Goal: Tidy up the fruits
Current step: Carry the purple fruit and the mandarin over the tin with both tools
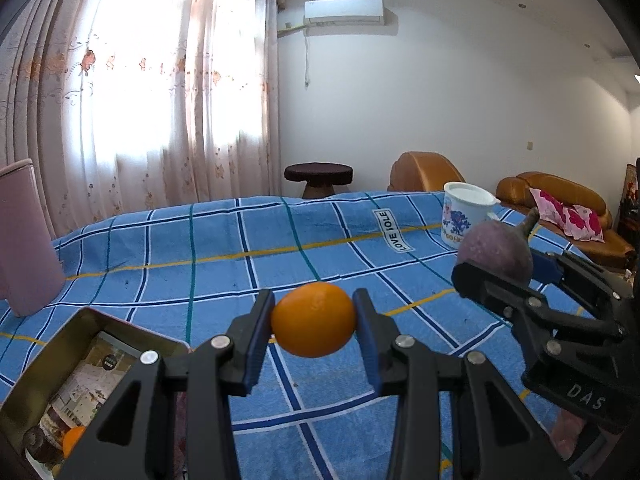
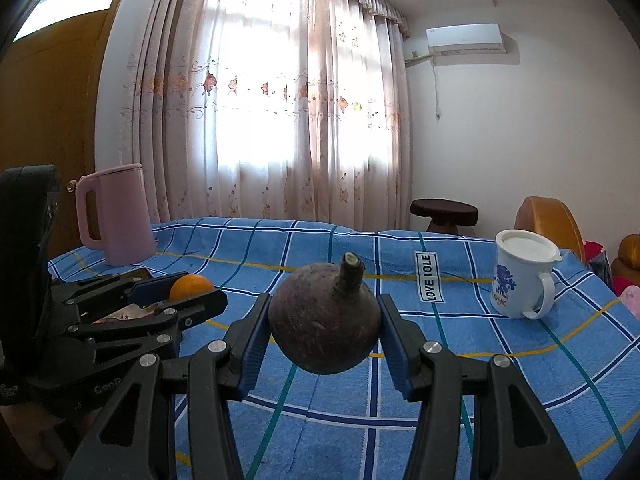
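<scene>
Left claw (image 1: 314, 322) is clamped on an orange (image 1: 314, 320), pads touching both sides of the fruit, jaws abt half apart w/ the orange filling the gap. Orange is held up off the blue checked cloth (image 1: 200, 248), not resting on it. Below-left of this claw sits a metal tin (image 1: 52, 356), open, w/ a printed picture on its floor and a 2nd orange fruit (image 1: 74, 440) inside at its near end, partly hidden by the claw's arm.

Right claw (image 2: 324, 326) grips a dark purple round fruit (image 2: 324, 320) w/ a stubby stalk pointing up, slightly tilted. Pads press on its left & right sides; jaws a bit wider than on the left one. Fruit hangs clear of the cloth. Seen from the left wrist cam, the right claw sits to the right, near the white mug (image 1: 466, 216), purple fruit in front of the mug.

Mug has a blue print and a lid, stands upright on the cloth, far right side. Pink kettle (image 2: 116, 216) stands upright at the far left corner, well apart from the mug. "LOVE" label (image 2: 429, 278) sewn on the cloth lies between fruit & mug.
</scene>
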### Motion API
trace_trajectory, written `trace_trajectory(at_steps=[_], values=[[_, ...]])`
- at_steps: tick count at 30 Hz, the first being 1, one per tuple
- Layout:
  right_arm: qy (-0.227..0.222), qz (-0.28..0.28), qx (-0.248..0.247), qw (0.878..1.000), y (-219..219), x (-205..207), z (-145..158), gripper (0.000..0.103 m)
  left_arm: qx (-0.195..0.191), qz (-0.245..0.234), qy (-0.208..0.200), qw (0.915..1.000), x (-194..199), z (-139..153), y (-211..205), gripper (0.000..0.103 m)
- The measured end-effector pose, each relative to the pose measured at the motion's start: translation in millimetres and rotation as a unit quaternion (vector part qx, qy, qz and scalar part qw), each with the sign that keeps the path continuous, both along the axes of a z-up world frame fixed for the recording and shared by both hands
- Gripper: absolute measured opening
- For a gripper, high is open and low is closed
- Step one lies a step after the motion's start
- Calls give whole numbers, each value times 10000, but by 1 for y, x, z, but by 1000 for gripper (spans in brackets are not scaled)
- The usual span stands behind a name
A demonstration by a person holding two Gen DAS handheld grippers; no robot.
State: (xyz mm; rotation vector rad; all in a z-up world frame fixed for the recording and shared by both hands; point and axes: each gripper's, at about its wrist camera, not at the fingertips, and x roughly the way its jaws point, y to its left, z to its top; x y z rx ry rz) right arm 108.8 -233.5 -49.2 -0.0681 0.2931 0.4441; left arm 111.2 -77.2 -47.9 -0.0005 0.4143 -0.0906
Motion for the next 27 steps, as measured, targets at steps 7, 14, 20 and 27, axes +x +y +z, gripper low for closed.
trace_trajectory(at_steps=[7,14,20,27], values=[[5,133,-15,9999,8,-8,0,53,-42,-7,-34,10000,-12,1,7,42],[181,370,74,9991,23,-13,-1,53,-139,-12,1,9999,-24,1,22,42],[277,625,104,9976,45,-18,3,53,-271,28,49,9996,-37,2,42,42],[308,1061,64,9939,84,-21,18,53,-375,347,47,9987,-59,10,81,42]])
